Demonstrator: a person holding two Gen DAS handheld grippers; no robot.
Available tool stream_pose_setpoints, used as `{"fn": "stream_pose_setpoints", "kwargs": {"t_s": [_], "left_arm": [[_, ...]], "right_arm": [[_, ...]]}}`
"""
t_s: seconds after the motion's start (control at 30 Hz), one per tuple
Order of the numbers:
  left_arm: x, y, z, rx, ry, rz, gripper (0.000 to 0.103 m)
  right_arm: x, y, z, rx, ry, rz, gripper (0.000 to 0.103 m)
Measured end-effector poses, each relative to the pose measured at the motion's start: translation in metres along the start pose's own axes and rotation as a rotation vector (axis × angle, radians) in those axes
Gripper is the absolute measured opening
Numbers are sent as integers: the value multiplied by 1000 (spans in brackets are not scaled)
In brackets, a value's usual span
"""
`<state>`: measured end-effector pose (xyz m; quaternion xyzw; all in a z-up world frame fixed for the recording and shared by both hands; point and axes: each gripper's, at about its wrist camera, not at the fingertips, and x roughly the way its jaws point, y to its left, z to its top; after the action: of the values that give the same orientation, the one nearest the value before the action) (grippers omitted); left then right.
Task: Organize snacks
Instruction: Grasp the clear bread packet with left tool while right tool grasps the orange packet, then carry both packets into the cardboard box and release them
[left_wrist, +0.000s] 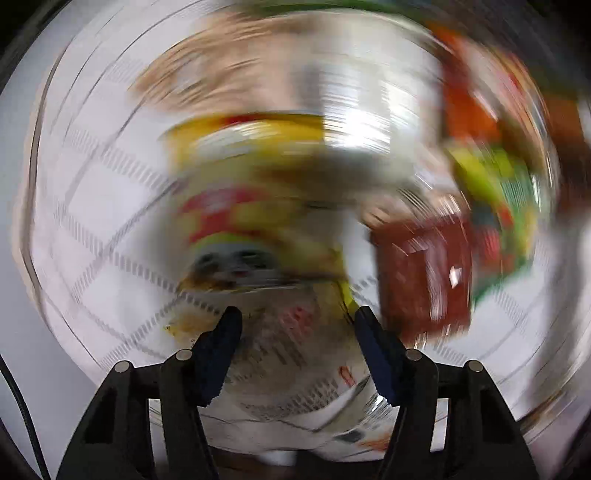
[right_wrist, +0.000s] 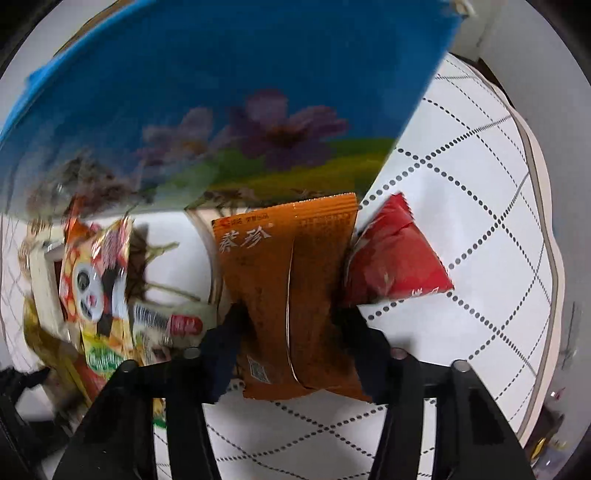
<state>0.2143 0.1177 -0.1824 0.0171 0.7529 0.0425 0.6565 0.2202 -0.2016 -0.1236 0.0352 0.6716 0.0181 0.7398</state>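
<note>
The left wrist view is heavily motion-blurred. My left gripper (left_wrist: 295, 317) has its jaws around a yellow panda-print snack bag (left_wrist: 258, 229), whose white printed back lies between the fingers. My right gripper (right_wrist: 291, 314) is shut on an orange snack packet (right_wrist: 291, 288) held upright. A red snack packet (right_wrist: 391, 254) lies on the table just right of it. The panda-print bag (right_wrist: 99, 269) also shows at the left of the right wrist view. A blue box with a flower picture (right_wrist: 221, 103) stands close behind.
A white tablecloth with a dotted diamond pattern (right_wrist: 480, 221) covers the round table. In the left wrist view a dark red packet (left_wrist: 424, 273) and a green and yellow packet (left_wrist: 498, 192) blur at the right.
</note>
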Motion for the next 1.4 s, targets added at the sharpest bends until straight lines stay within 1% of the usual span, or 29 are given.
{"fn": "stream_pose_setpoints", "kwargs": {"t_s": [0.07, 0.1, 0.13, 0.23, 0.27, 0.33, 0.4, 0.43, 0.47, 0.53, 0.6, 0.63, 0.7, 0.73, 0.77, 0.83, 0.87, 0.9, 0.93, 0.97, 1.0, 1.07, 1.17, 1.2, 1.23, 1.27, 1.3, 1.33, 1.4], "left_arm": [[4, 20, 3, -115, 18, -91, 61], [6, 26, 3, -143, 30, -133, 61], [8, 29, 2, -148, 37, -150, 61], [10, 27, -5, -76, 41, -160, 61], [7, 22, -10, -29, 27, -157, 61], [-2, 2, -27, 68, -14, -120, 61], [-13, -17, -34, 181, -41, -79, 63], [-16, -26, -37, 243, -46, -49, 65], [-15, -31, -38, 289, -47, -21, 67], [-5, -47, -44, 410, -26, 64, 68], [11, -57, -48, 464, 9, 123, 68], [19, -56, -51, 459, 20, 139, 68], [30, -52, -48, 405, 22, 168, 67], [33, -41, -40, 336, 22, 161, 67], [33, -28, -31, 237, 31, 131, 66], [30, -10, -23, 77, 23, 27, 66], [29, -1, -20, 5, 15, -12, 66], [29, 5, -19, -35, 11, -47, 66], [33, 7, -18, -51, 21, -80, 66], [38, 7, -16, -52, 39, -97, 66], [44, 5, -15, -44, 49, -95, 66], [55, 9, -19, -20, 32, -64, 67], [58, -15, -25, -21, -12, -21, 65], [54, -20, -27, -28, -32, -20, 60], [44, -36, -23, -37, -43, -17, 58], [35, -26, -40, -45, -49, -17, 55], [31, -26, -40, -55, -57, -19, 53], [29, -28, -45, -68, -67, -26, 52], [22, -15, -50, -88, -69, -38, 49]], "right_arm": [[0, 1, -14, -13, 29, 20, 52], [0, 0, -23, -22, 49, 31, 52], [1, 0, -32, -30, 66, 43, 52], [4, 0, -59, -35, 119, 89, 52], [4, -1, -65, -31, 132, 103, 52], [5, -1, -74, -22, 156, 123, 54], [8, -1, -79, -17, 167, 134, 64], [10, 0, -85, -12, 170, 145, 73], [12, 2, -87, -14, 169, 146, 77], [16, 10, -90, -24, 166, 128, 80], [18, 16, -91, -35, 157, 113, 80], [19, 28, -92, -37, 151, 108, 80], [19, 37, -85, -35, 126, 97, 78], [19, 49, -75, -30, 105, 83, 69], [18, 52, -73, -36, 83, 60, 60], [14, 50, -70, -19, 70, 68, 54], [12, 48, -70, -14, 73, 78, 54], [10, 36, -62, -11, 81, 86, 54], [11, 35, -60, -12, 98, 96, 54], [8, 22, -63, -8, 113, 104, 55], [7, 17, -63, -1, 120, 112, 56], [12, 22, -58, -1, 131, 115, 62], [25, 36, -50, -42, 126, 60, 62], [25, 39, -51, -50, 115, 48, 62], [23, 47, -51, -58, 97, 37, 59], [23, 52, -51, -63, 85, 31, 58], [22, 56, -54, -66, 74, 30, 56], [17, 57, -55, -65, 63, 32, 50], [11, 57, -61, -45, 64, 60, 47]]}}
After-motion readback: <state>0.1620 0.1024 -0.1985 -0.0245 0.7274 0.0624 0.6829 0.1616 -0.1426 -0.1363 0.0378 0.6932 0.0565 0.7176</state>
